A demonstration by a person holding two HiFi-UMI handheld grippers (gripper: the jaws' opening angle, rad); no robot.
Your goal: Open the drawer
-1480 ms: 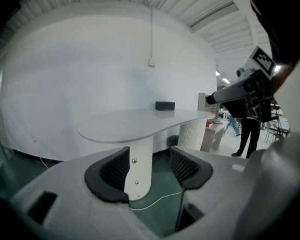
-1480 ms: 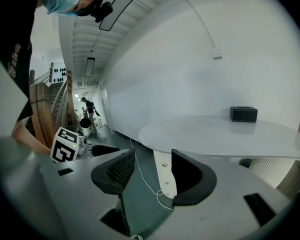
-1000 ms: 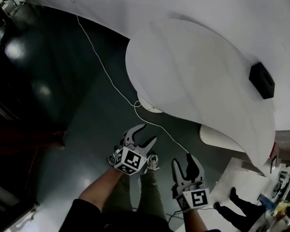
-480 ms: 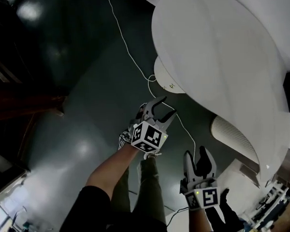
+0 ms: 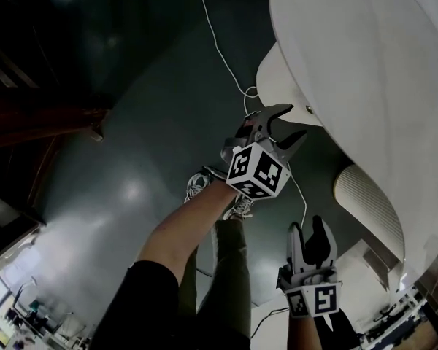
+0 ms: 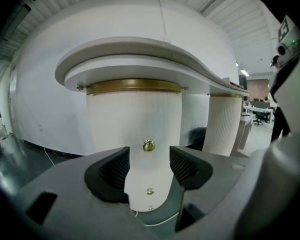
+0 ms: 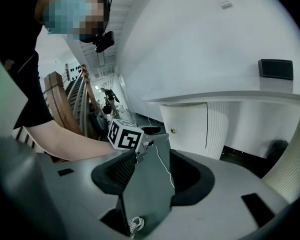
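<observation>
1. My left tongs (image 5: 292, 120) stood open and empty, short of the knob (image 6: 148, 145). The left gripper view framed the knob in the gap between the pads (image 6: 112, 171).
2. The drawer (image 6: 135, 119) looked shut. It was the rounded white front carrying the knob, tucked under the white surface (image 6: 140, 54) above the knob.
3. I judged the step in hand to be the approach. I meant to keep the knob centred in that gap, go straight in until a pad stood on each side of the knob, and only then close.
4. The knob looked small, round and brassy, so I expected it to slip. Gripping behind its head and pulling straight out seemed the safest way.
5. Two smaller brass fittings (image 6: 150, 190) sat below the knob, and I took care not to aim at those.
6. My right tongs (image 5: 307, 226) were open too, holding nothing. They hung well apart from the knob, nearer my body.
7. A dark glossy floor (image 5: 131, 166) lay below the knob, with a white cable (image 5: 217, 46) trailing across it. A ribbed white pedestal (image 6: 222, 124) stood to the right of the knob, and a white wall (image 6: 40, 94) ran behind.
</observation>
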